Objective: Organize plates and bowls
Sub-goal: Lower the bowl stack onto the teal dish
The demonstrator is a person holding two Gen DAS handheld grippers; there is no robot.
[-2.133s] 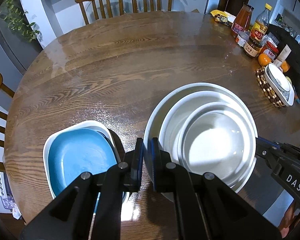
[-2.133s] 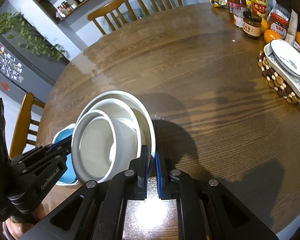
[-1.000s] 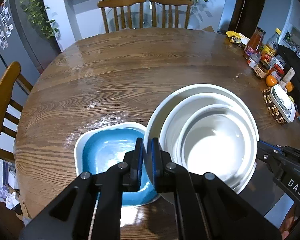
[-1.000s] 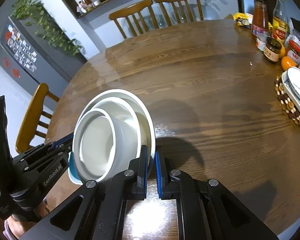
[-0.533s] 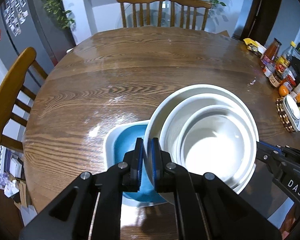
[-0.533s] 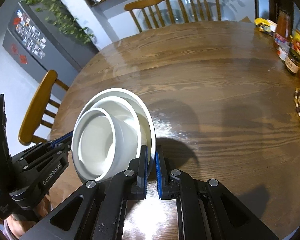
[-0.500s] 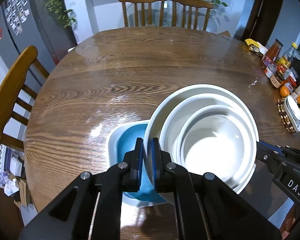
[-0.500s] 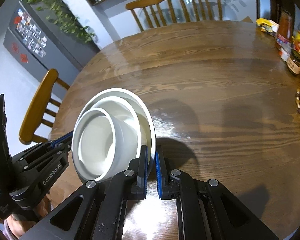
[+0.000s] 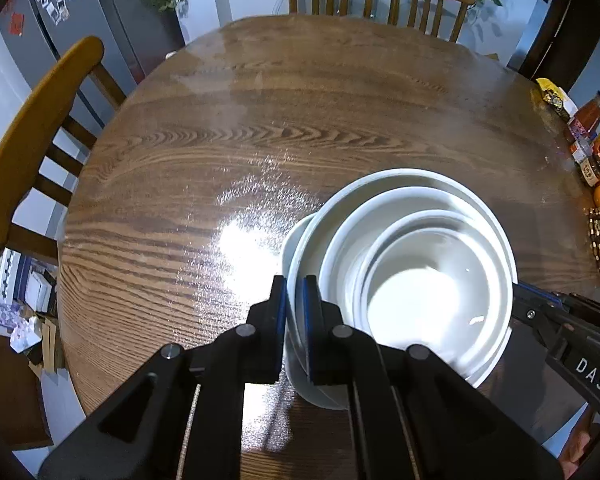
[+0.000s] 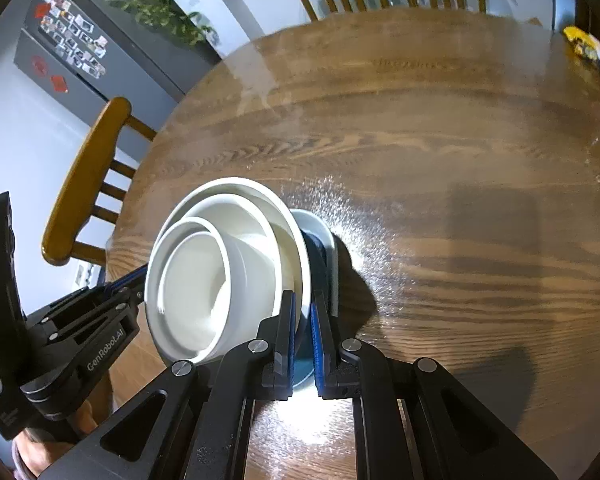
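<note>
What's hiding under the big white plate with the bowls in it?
Under the big white plate peeks a square dish, white outside and blue inside. Only its edge shows; the rest is covered, so whether the plate touches it can't be told.

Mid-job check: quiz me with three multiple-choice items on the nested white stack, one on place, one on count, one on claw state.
1. Where is the white stack?
A. over the blue square dish
B. on a chair
C. beside the jars

2. How many white pieces are nested in it?
A. one
B. three
C. five

3. How does the left claw stand?
A. wide open
B. out of view
C. shut on the stack's rim

Answers:
1 A: in the right wrist view the blue dish's edge peeks out from under the stack.
2 B: three concentric rims show.
3 C: its pads pinch the outer rim, as the right claw does on the opposite side.
</note>
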